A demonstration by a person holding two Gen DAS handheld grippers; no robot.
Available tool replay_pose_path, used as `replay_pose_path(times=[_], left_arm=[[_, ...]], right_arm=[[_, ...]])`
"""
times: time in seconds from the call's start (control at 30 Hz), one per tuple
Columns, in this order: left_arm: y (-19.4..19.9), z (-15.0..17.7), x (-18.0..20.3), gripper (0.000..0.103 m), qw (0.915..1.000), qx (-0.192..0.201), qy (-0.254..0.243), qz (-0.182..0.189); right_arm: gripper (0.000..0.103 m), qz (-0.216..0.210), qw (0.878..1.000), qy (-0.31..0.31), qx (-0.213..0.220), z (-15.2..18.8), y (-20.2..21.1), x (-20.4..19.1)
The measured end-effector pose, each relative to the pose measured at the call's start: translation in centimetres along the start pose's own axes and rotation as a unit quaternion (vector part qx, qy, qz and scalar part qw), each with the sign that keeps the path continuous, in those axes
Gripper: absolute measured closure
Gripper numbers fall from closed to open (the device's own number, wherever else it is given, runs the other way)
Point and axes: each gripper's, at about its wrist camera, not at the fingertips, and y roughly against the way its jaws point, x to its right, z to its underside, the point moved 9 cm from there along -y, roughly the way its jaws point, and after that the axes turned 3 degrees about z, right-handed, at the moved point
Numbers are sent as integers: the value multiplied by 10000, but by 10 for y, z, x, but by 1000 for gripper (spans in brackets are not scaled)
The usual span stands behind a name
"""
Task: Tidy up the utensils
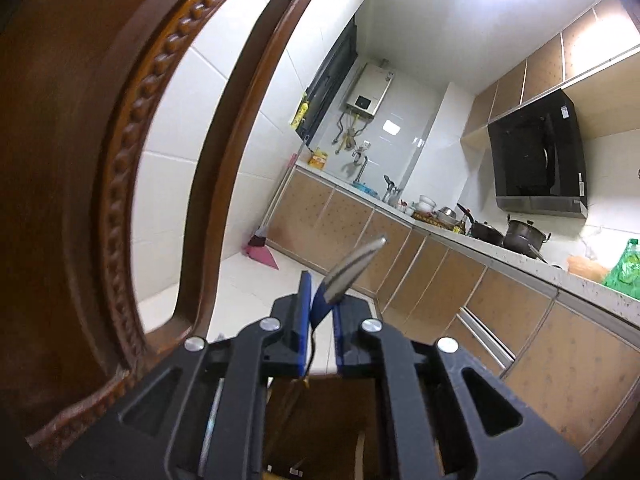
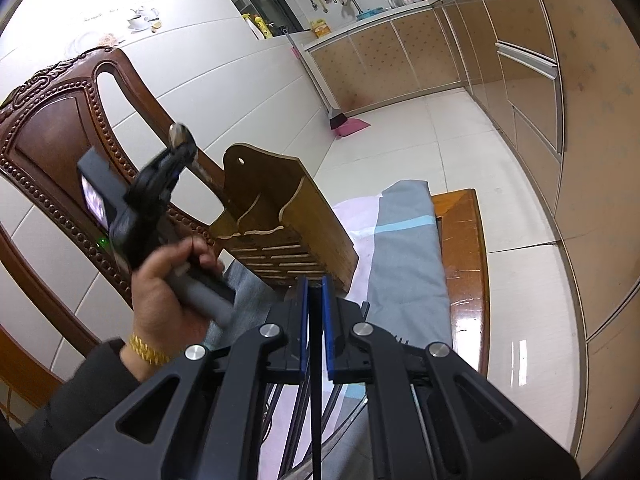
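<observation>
The wooden utensil holder point(image 2: 280, 216) sits on a chair seat point(image 2: 464, 240), on a blue and white cloth point(image 2: 404, 248), leaning by the carved chair back point(image 2: 52, 132). What is inside its slots cannot be seen. The left tongs point(image 1: 320, 304) are squeezed shut on a metal spoon point(image 1: 352, 264), which sticks up and forward from between the blue pads point(image 1: 305, 300). From the right wrist camera, the left tongs point(image 2: 180, 152) hold that spoon point(image 2: 180, 134) up just left of the holder. The right tongs point(image 2: 316, 304) are low, just in front of the holder, nearly shut with a thin gap and nothing in them.
</observation>
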Motion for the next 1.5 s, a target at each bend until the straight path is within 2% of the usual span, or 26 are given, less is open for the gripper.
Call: replay_pose_path(times=[0.07,0.1,0.13,0.17,0.23,0.27,0.33,0.37,0.43,0.5,0.53,0.6,0.67,0.73,0.8,0.87,0.9,1.03,1.2,1.37,1.5], left_arm=[[8,9,-4,91,9999,-67,-76,-10],[11,13,-5,82,9998,-112,-138,-25],[15,16,-6,68,9996,-155,-223,-19],[20,19,-6,61,9993,-171,-340,-34],[33,21,-2,34,9982,-250,-546,86],[41,22,0,29,9973,-301,-643,168],[60,22,7,10,9941,-591,-872,264],[73,25,11,8,9914,-828,-942,387],[102,31,21,5,9808,-1389,-1194,670],[132,40,26,5,9654,-1878,-1658,730],[150,46,27,4,9549,-2104,-1937,798],[178,55,25,4,9376,-2357,-2465,681],[190,67,19,4,9273,-2555,-2667,612],[192,75,14,4,9257,-2675,-2615,561],[188,85,2,4,9255,-2886,-2433,325],[182,102,-13,4,9139,-3315,-2344,39],[180,109,-18,4,9082,-3393,-2452,-46],[173,116,-26,4,8955,-3476,-2771,-195],[166,100,-36,4,9050,-3394,-2545,-306],[158,90,-43,4,9091,-3301,-2511,-398],[151,90,-51,4,9099,-3377,-2368,-441]], right_arm=[[96,-17,10000,-3,10,-1,0,-1],[96,-31,10000,-3,22,-1,1,-2],[96,-47,10000,-7,32,-2,1,-3],[96,-57,10000,-3,43,-2,2,-4],[96,-80,9999,-10,119,-5,6,-5],[96,-95,9998,-27,149,-6,8,-5],[96,-132,9996,-124,218,-8,14,-3],[96,-159,9995,-169,231,-9,15,-3],[96,-246,9991,-199,271,-8,22,-7],[96,-321,9989,-129,322,-8,31,-19],[96,-358,9987,-93,361,-8,37,-27],[95,-350,9982,42,495,-11,47,-43],[96,-308,9976,197,581,-14,55,-60],[96,-257,9969,282,682,-18,61,-77],[96,-189,9961,335,789,-25,65,-89],[96,-73,9948,459,904,-36,69,-104],[96,-14,9940,534,954,-42,71,-112],[96,232,9889,794,1238,-78,74,-137],[96,444,9834,975,1463,-128,72,-161],[96,619,9778,1095,1676,-168,70,-179],[96,792,9737,1137,1806,-189,64,-185]])
